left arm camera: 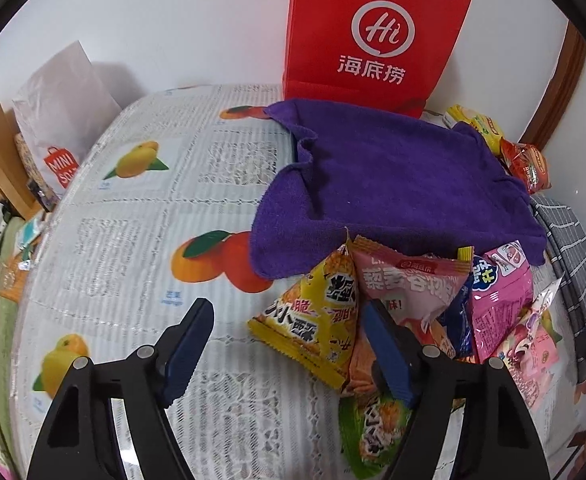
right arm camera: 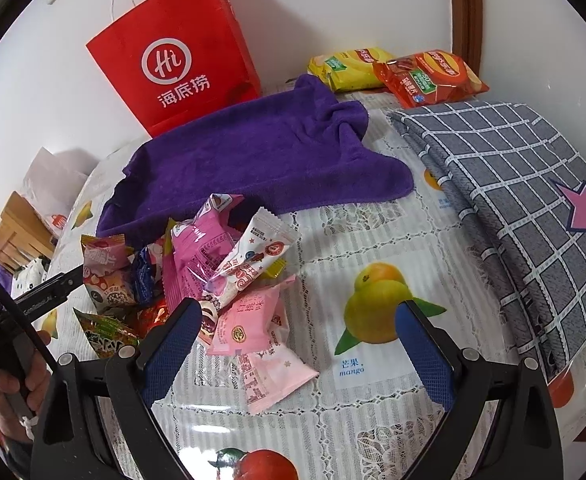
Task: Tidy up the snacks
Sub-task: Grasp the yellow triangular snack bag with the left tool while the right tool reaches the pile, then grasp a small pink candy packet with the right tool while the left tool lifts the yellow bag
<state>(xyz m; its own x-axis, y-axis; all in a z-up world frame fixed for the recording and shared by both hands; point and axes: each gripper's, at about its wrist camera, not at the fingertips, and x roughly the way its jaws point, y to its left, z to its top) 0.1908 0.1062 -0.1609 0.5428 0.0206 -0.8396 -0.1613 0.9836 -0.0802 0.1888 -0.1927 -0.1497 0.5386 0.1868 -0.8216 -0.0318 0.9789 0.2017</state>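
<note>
Left gripper [left arm camera: 287, 338] spread, yellow triangular packet [left arm camera: 313, 320] at its 1 o'clock. Right gripper [right arm camera: 295, 340] spread, pink wrapper [right arm camera: 249, 322] at its 10 o'clock.

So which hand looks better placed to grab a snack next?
Probably the left gripper: it is open, and the yellow packet at the edge of the snack pile sits just ahead between its fingers. The right gripper, also open, points mostly at bare tablecloth.

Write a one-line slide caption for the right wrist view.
Open right gripper hovers beside a pile of snack packets on the fruit-print tablecloth, with a purple towel and red paper bag behind.
</note>
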